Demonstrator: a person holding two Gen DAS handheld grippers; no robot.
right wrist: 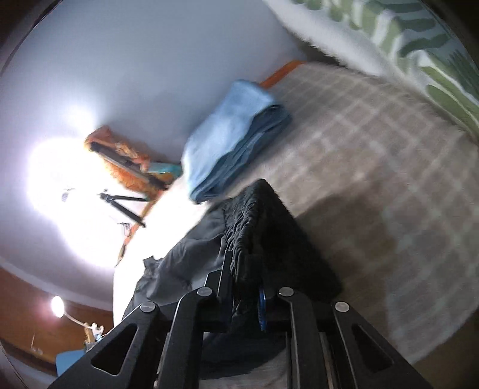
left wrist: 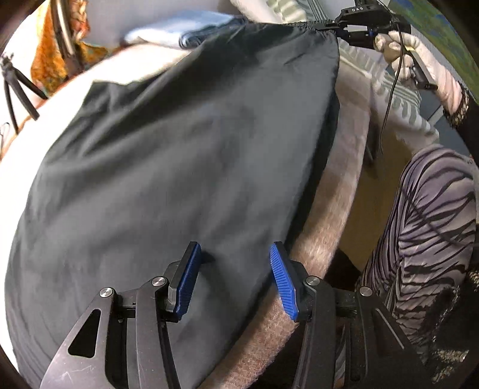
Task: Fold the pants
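Observation:
Dark grey pants [left wrist: 179, 149] lie spread over a beige checked blanket [left wrist: 338, 209] on a bed. My left gripper [left wrist: 235, 248] is open just above the near edge of the cloth, its blue pads [left wrist: 187, 278] apart with fabric under them, not pinched. At the far corner my right gripper [left wrist: 329, 28], held by a gloved hand [left wrist: 413, 51], is shut on the gathered elastic waistband. In the right wrist view the right gripper [right wrist: 242, 269] clamps that ruched waistband [right wrist: 254, 215], which stands lifted off the blanket [right wrist: 374, 155].
A stack of folded blue clothes [right wrist: 233, 140] lies further back on the bed. A green-patterned pillow [right wrist: 419, 45] sits along the headboard side. A small tripod [right wrist: 122, 206] and orange cloth [right wrist: 119, 149] lie beyond the bed. The person's striped trouser leg [left wrist: 434, 215] stands to the right.

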